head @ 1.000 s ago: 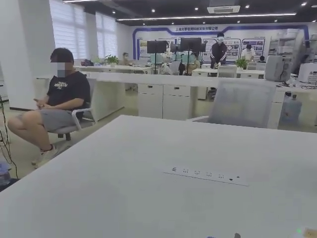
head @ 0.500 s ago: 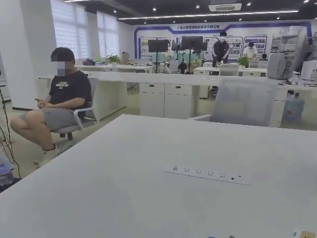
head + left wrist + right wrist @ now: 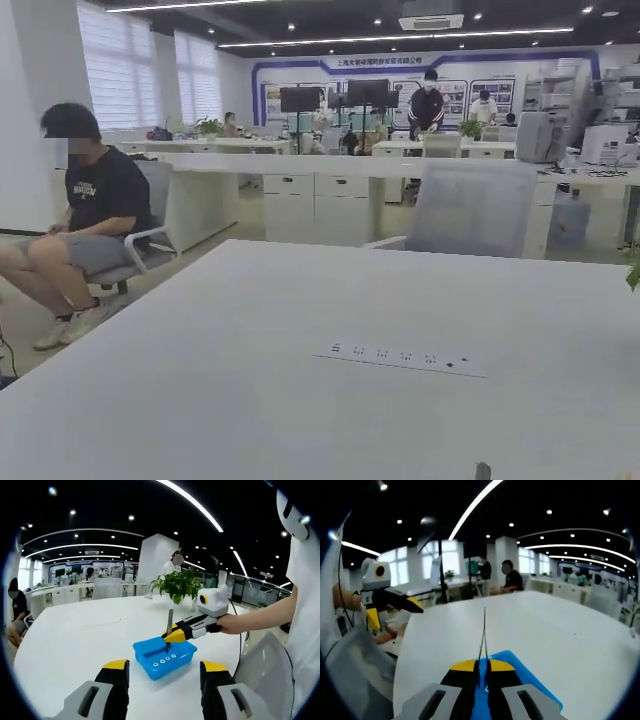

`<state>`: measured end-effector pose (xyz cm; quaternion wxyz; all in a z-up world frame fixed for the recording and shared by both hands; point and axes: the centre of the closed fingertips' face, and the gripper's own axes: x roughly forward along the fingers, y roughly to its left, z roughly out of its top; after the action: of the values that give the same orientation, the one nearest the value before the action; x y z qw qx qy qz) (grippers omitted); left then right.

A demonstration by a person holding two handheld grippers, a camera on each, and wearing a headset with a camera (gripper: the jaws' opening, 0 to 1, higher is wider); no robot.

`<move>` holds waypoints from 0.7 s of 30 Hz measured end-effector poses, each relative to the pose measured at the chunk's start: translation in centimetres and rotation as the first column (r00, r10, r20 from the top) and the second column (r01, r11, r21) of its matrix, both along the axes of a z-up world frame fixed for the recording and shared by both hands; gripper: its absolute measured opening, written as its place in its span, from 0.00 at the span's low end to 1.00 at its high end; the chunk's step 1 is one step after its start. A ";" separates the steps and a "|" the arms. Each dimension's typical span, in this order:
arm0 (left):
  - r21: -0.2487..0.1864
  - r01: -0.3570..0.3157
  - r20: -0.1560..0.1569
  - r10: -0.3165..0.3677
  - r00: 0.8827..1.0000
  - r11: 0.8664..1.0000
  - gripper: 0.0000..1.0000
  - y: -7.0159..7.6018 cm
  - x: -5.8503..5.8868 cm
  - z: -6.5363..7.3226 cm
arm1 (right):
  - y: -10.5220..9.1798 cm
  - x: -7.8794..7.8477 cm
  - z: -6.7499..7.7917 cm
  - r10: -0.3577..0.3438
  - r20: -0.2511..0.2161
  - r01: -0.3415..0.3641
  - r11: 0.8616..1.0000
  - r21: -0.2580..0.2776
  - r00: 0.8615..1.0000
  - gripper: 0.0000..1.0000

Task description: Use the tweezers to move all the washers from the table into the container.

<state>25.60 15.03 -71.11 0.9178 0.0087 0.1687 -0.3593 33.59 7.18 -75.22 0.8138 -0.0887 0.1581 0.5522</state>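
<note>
I'm looking at a broad white table [image 3: 250,380] that takes up the lower half of the head view, its top matte and pale. Right of centre there, a long socket strip [image 3: 405,357] sits flush in the surface. In the left gripper view, a blue container [image 3: 175,668] rests on the tabletop at lower centre. A leafy green plant [image 3: 177,585] stands towards the far edge above it, though I can't see its base. In the right gripper view, the container's blue corner [image 3: 520,672] shows at the bottom.

No wording could be read. Lettering was seen on the far wall banner [image 3: 372,61] and on a seated person's T-shirt [image 3: 84,188], but both were blurred.
</note>
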 end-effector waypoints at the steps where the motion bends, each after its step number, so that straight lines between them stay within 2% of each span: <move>1: 0.008 0.023 -0.004 -0.023 1.000 1.000 0.55 -0.3 0.0 0.1 | 0.1 -0.6 0.6 0.009 0.007 -0.009 1.000 0.000 1.000 0.04; 4: 0.018 0.077 -0.003 -0.077 0.997 0.997 0.54 -1.1 -0.1 0.5 | -0.1 -1.8 1.6 0.041 0.020 -0.041 0.999 0.008 0.999 0.04; 7: 0.037 0.162 -0.015 -0.162 0.987 0.986 0.51 -2.2 -0.5 0.7 | 0.0 -3.5 2.3 0.094 0.010 -0.094 0.995 0.025 0.996 0.04; 13: 0.034 0.270 -0.034 -0.269 0.963 0.962 0.47 -4.0 -1.1 1.1 | -0.3 -6.5 2.0 0.195 -0.028 -0.195 0.981 0.004 0.980 0.04; 17: 0.005 0.333 -0.045 -0.332 0.942 0.943 0.41 -5.3 -1.7 1.5 | -0.7 -8.9 0.9 0.282 -0.059 -0.285 0.958 -0.042 0.958 0.04; 18: 0.001 0.354 -0.057 -0.354 0.934 0.935 0.39 -5.7 -1.9 1.4 | -0.9 -9.8 0.5 0.315 -0.061 -0.318 0.946 -0.059 0.947 0.04; 21: -0.003 0.391 -0.065 -0.390 0.918 0.921 0.34 -6.6 -2.5 1.4 | -1.2 -11.4 -0.4 0.365 -0.096 -0.373 0.924 -0.088 0.926 0.04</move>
<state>23.13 8.42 -69.74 0.8219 0.0352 0.1947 -0.5342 22.14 5.98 -75.64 0.6827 -0.1378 0.1986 0.6896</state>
